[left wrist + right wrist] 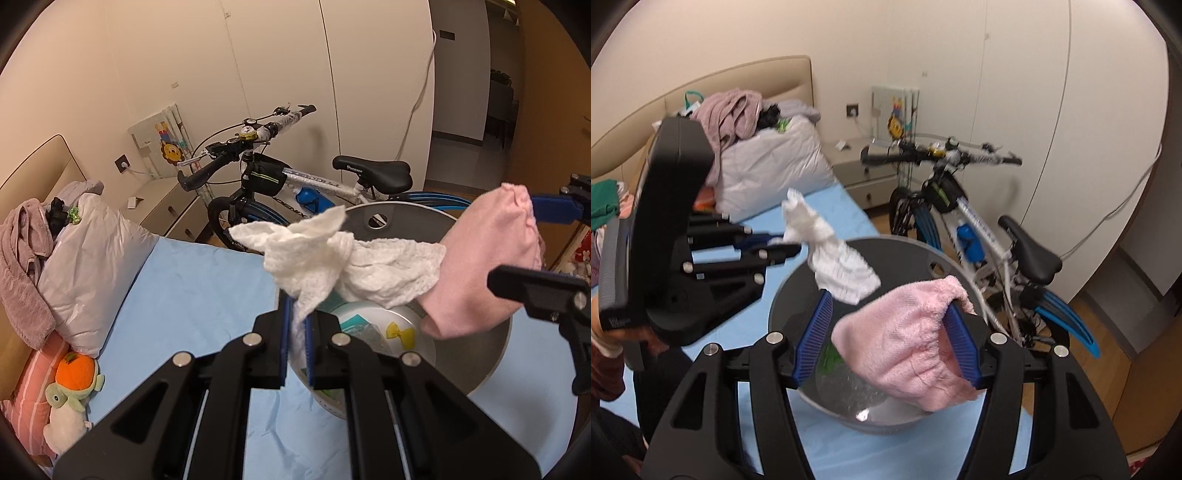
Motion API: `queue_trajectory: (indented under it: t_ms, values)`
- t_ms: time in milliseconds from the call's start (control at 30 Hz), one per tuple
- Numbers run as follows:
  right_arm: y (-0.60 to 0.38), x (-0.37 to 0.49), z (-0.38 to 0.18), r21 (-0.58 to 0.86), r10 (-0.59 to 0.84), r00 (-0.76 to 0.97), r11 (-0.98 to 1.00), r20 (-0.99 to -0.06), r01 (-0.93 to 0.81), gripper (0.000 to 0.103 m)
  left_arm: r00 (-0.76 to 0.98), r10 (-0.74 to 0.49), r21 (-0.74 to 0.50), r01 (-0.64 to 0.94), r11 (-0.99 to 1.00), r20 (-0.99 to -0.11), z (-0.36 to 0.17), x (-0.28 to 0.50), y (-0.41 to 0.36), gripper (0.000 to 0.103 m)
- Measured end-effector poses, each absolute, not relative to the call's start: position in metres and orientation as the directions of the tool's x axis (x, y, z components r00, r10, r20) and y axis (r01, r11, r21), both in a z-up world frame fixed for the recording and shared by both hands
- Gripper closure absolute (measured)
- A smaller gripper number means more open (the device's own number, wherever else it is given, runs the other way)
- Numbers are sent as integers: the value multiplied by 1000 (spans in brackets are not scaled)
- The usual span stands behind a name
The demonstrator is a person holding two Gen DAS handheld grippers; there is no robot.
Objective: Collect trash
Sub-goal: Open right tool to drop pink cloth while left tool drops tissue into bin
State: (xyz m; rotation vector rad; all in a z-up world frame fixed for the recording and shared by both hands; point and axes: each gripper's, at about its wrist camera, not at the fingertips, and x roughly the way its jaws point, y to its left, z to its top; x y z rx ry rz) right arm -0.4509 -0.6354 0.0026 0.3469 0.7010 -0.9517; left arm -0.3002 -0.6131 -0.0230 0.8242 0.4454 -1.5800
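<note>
Left hand-held gripper (296, 334) pinches tissue (332, 262); bin (495, 354) contents partly hidden.

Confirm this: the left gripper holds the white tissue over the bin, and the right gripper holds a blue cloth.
Not quite. The cloth hanging on the right gripper is pink, not blue, as the right wrist view shows. The left gripper does pinch the white tissue above the bin.

Warm, even indoor light; strong fisheye bending with dark corners, right wrist view slightly blurred.
</note>
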Motion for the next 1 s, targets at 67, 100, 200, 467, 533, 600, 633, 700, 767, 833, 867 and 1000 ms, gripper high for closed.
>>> queue_trajectory:
  t_ms: [67, 100, 200, 467, 533, 600, 633, 700, 767, 833, 867, 1000]
  values:
    - [-636, -449, -3, -48, -612, 365, 552, -702, 833, 44, -7, -692, 167, 969, -184, -722, -23, -298, -615, 95]
    - [-635, -450, -5, -59, -611, 352, 549, -709, 834, 44, -6, -692, 166, 969, -181, -722, -23, -298, -616, 95]
    - [-632, -456, -6, -66, -615, 332, 533, -716, 844, 44, -6, -691, 162, 971, -178, -723, -23, -297, -617, 95]
    - [-626, -467, 1, -66, -643, 309, 490, -700, 869, 44, -9, -690, 159, 971, -180, -724, -24, -297, -617, 95]
    - [-626, -465, 1, -74, -646, 309, 494, -698, 866, 44, -5, -691, 169, 968, -184, -723, -24, -299, -618, 92]
    - [-628, -465, 2, -77, -650, 307, 492, -695, 867, 44, -13, -684, 169, 966, -198, -729, -26, -302, -617, 92]
    - [-628, -466, 2, -73, -651, 309, 490, -694, 869, 44, -15, -682, 172, 963, -206, -731, -27, -304, -617, 92]
    - [-628, -468, 3, -67, -654, 310, 484, -690, 872, 44, -17, -676, 181, 958, -221, -737, -29, -308, -617, 91]
    - [-627, -470, 3, -67, -658, 307, 478, -688, 876, 44, -23, -666, 179, 956, -233, -745, -31, -311, -618, 82]
    - [-627, -472, 3, -64, -660, 305, 474, -687, 878, 44, -25, -667, 179, 955, -235, -745, -32, -312, -617, 49]
    - [-627, -473, 3, -63, -660, 305, 472, -686, 879, 44, -23, -680, 185, 955, -232, -733, -31, -312, -615, 27]
    - [-624, -471, 5, -61, -662, 307, 471, -683, 880, 44, -7, -710, 208, 954, -216, -704, -26, -311, -606, 23]
